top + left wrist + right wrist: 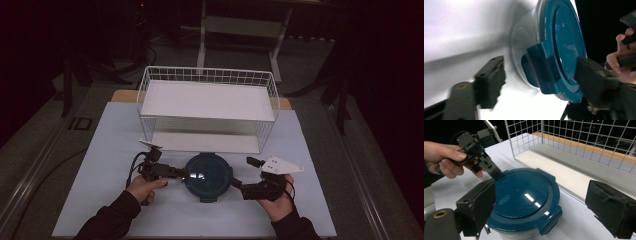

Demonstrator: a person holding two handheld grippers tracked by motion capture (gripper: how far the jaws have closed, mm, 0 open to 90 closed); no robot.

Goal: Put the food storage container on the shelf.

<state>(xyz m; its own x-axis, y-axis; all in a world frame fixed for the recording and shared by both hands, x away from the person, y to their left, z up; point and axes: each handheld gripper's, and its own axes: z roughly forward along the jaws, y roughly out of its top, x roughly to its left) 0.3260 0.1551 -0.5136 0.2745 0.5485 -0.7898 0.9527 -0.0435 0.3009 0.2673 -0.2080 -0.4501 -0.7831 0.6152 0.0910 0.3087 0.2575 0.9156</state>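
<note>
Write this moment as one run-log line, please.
left tool: jaws around container latch, not clamped | right tool: open at rim | lid: on | wire rack: behind

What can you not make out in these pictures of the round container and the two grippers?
- What the container holds: its blue lid covers it in the high view.
- Whether the left gripper presses the lid's clip: blurred in the left gripper view.
- The container's base: cut off by the bottom edge of the right gripper view.
</note>
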